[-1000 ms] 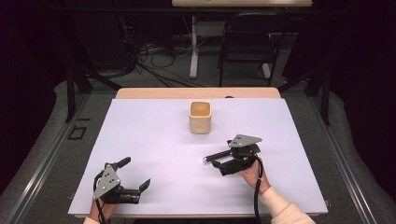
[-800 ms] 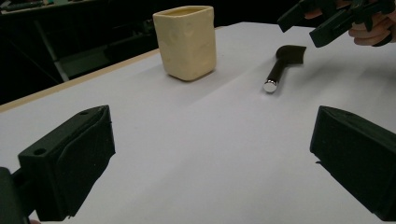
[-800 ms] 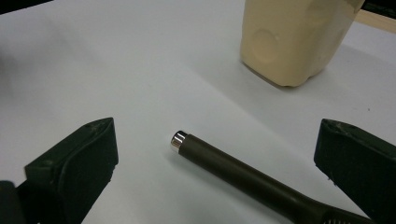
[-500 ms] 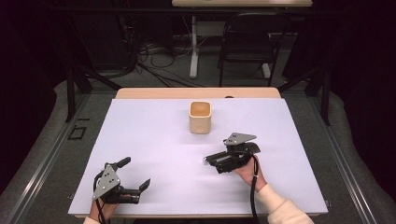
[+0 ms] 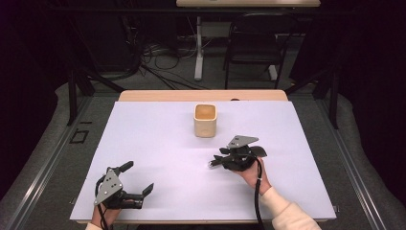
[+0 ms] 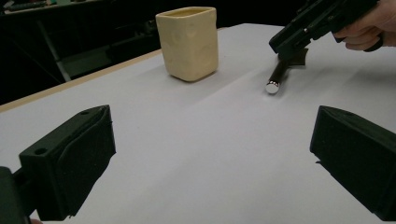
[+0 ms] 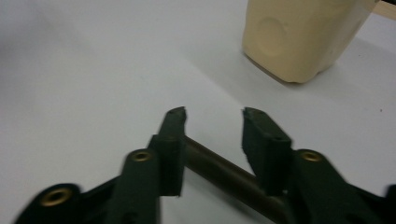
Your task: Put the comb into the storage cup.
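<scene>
sliding nearer the person since a second ago, the right gripper point(image 5: 221, 162) straddles the dark slim metal rod point(image 6: 276, 78) lying on the white table point(image 5: 158, 139) near the cream square cup point(image 5: 205, 120), jaws apart, likely a pickup; left gripper point(image 5: 139, 179) rests wide open

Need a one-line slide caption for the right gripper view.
Open right gripper straddling a dark rod lying on the white table, cream cup beyond.

1. Surface point(image 5: 158, 143): white sheet over a wooden top, wood exposed along the far edge
2. Floor point(image 5: 48, 143): grey, with loose cables point(image 5: 158, 57) beyond the surface
3. Dark chair point(image 5: 253, 48) and a white post point(image 5: 198, 48) stand behind
4. Surroundings dim, surface brightly lit
</scene>
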{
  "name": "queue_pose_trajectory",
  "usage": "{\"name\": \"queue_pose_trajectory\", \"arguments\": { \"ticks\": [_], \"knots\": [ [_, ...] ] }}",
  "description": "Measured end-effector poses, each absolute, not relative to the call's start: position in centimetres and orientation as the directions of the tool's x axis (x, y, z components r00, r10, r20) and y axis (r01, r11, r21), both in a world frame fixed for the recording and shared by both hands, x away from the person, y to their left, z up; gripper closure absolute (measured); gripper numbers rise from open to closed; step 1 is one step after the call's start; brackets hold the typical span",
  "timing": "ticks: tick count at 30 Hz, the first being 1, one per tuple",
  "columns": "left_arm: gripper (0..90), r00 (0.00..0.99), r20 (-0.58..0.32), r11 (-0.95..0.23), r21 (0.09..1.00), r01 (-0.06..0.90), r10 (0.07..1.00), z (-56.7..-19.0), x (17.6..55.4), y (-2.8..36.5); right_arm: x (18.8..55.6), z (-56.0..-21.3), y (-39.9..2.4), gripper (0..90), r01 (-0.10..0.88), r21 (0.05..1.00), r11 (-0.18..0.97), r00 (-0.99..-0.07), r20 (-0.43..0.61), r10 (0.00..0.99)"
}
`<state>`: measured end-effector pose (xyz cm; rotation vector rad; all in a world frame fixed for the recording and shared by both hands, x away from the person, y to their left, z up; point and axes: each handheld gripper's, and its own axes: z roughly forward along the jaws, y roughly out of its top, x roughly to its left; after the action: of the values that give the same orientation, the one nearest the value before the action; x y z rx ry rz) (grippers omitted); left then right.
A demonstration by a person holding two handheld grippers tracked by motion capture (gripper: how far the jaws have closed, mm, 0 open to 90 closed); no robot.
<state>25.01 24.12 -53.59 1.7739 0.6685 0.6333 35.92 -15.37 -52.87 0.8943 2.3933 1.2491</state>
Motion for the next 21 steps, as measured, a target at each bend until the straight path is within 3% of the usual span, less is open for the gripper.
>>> {"name": "queue_pose_trajectory", "arguments": {
  "ticks": [4,21],
  "knots": [
    [0.0,0.699,0.094,-0.256,0.958,0.131,0.709,-53.6,25.0,24.1,35.9,-52.9,-15.0,89.2,0.382,0.809,0.448,-0.764,0.003,0.646],
    [0.0,0.701,0.096,-0.262,0.956,0.134,0.706,-53.6,25.0,24.0,37.1,-53.8,-13.5,90.0,0.427,0.753,0.501,-0.740,-0.028,0.672]
  ]
}}
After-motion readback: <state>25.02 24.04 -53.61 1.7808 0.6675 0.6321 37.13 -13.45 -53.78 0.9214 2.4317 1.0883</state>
